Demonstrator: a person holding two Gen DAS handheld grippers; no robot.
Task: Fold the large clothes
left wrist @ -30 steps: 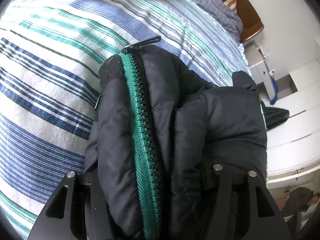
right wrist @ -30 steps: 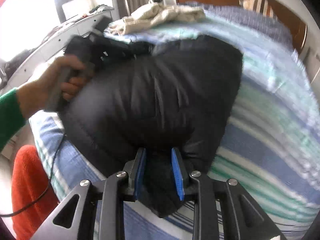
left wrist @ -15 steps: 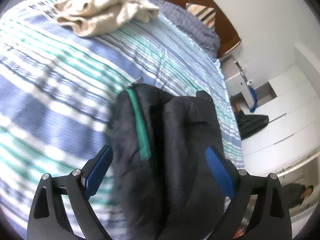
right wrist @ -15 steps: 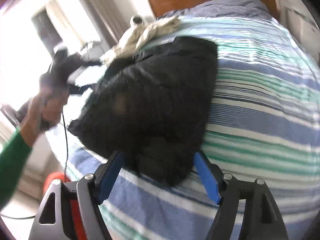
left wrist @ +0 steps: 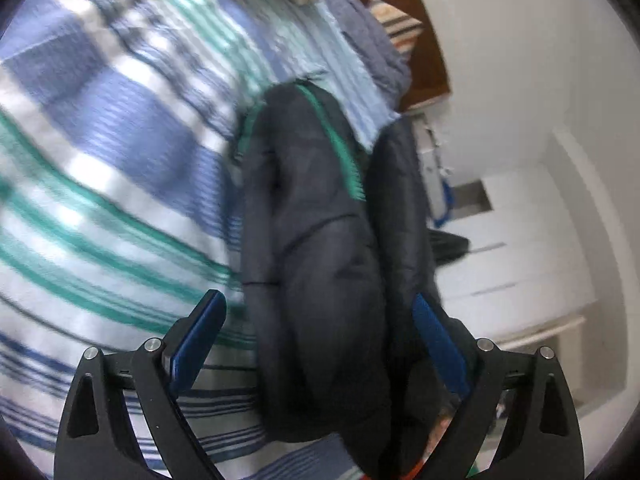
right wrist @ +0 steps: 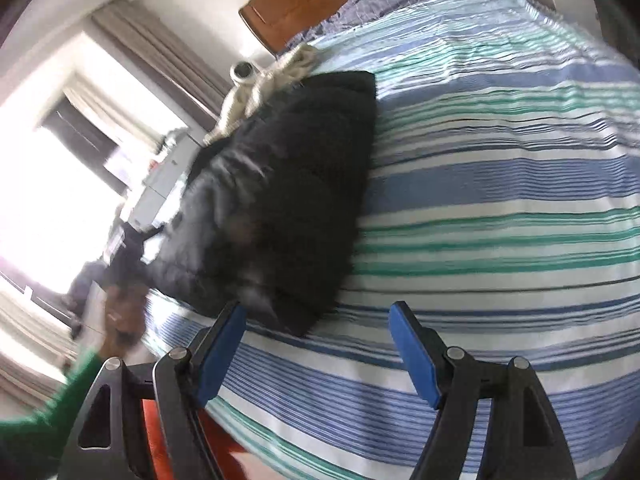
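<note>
Both grippers have let go of the jacket (right wrist: pixel 288 200) since a second ago, when each was clamped on its black fabric; their blue-padded fingers now stand spread wide. Seen from the right wrist, the right gripper (right wrist: pixel 316 344) has pulled back toward the near edge of the bed (right wrist: pixel 520 184), and the folded jacket lies flat on the striped cover just beyond and left of its fingers, its near corner close to the left pad (right wrist: pixel 218 354) but apart from it; only cover shows between the two pads. From the left wrist, the left gripper (left wrist: pixel 320 344) is open around the jacket's (left wrist: pixel 320 264) puffy folded edge, which bulges up between the fingers; the fabric hides part of the right pad (left wrist: pixel 438 348), while the left pad stands clear of it over the bed (left wrist: pixel 100 160). Whether the right pad touches the fabric cannot be told through the blur. A green zipper (left wrist: pixel 340 148) runs along the fold toward the far side. A beige garment (right wrist: pixel 260 84) lies beyond the jacket, near the headboard (right wrist: pixel 308 0).
</note>
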